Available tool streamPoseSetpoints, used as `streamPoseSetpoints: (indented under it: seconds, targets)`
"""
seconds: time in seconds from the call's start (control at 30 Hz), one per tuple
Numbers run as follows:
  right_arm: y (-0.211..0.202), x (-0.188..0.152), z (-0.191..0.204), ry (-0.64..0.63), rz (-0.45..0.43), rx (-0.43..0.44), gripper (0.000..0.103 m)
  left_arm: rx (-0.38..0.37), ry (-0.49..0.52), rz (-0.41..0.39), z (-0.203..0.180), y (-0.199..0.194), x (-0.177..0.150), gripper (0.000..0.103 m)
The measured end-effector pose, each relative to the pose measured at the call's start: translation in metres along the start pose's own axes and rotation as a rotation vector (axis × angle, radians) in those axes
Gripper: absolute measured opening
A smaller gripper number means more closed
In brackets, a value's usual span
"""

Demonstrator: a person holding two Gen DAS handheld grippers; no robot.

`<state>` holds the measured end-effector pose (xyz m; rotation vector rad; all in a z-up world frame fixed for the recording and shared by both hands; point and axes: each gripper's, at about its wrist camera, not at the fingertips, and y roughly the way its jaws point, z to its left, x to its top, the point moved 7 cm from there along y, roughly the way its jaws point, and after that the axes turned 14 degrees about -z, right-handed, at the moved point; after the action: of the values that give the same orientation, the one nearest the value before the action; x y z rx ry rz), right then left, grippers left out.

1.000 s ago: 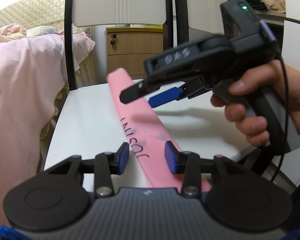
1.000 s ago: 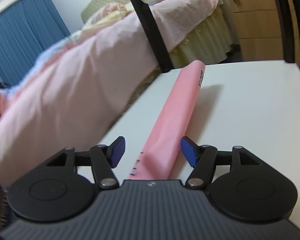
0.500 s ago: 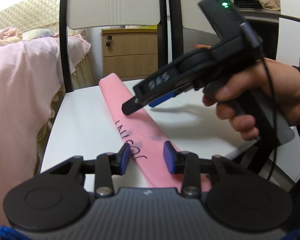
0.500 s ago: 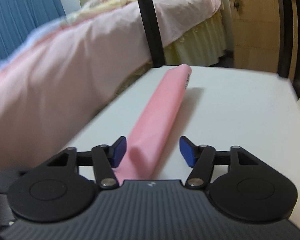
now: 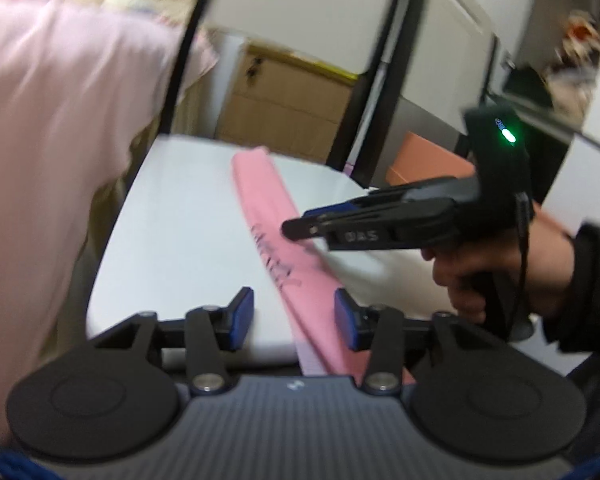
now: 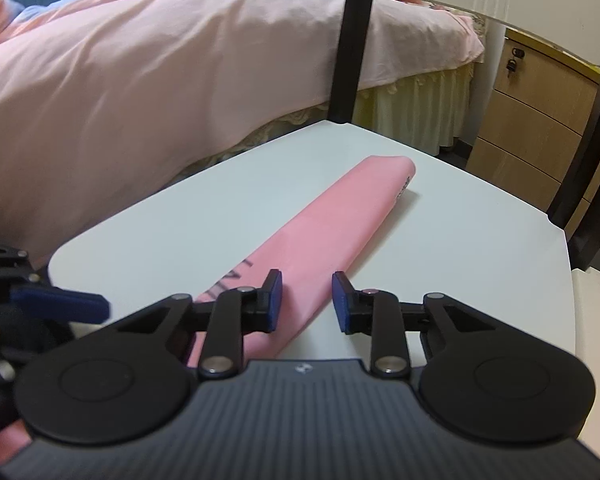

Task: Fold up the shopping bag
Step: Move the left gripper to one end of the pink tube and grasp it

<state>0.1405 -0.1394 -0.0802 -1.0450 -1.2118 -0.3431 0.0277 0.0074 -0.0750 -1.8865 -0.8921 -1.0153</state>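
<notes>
Lying on the white bench (image 6: 480,240) as a long, narrow folded strip, the pink shopping bag (image 6: 340,216) runs from the near edge toward the far side, its far end rounded and close to the black chair post (image 6: 346,40). Black printed lettering shows on its near half, blurred in the left wrist view. The left gripper (image 5: 294,316) sits at the near end of the strip with its jaws spread wide; the bag (image 5: 276,240) passes between the blue pads, nearer to the right-hand one, and whether it touches that pad cannot be told from the blur. The right gripper (image 6: 306,304) is low over the bag's middle section, its jaws partly open with a clear gap, the left-hand pad resting against or just over the pink material and the right-hand pad over bare bench beside the strip's edge; nothing is clamped. In the left wrist view the right gripper (image 5: 300,226) reaches in from the right, held by the person's right hand (image 5: 496,272), its tips just above the lettering, a green light glowing on its body. A pink-covered bed (image 6: 140,60) lies beyond the bench, and a wooden drawer cabinet (image 6: 540,120) stands behind.
</notes>
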Motion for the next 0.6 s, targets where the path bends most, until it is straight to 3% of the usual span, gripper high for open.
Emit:
streamPoseSetpoints:
  seconds: [0.33,0.6]
  targets:
    - [-0.013,-0.004,0.018,-0.067,0.003,0.026,0.029,-0.049,-0.281,0.096,0.01,-0.005,-0.013,0.057]
    - [-0.021,-0.007,0.024,-0.058,0.009,0.051,0.028,-0.073,-0.396,0.157,0.016,0.021,-0.029,0.06]
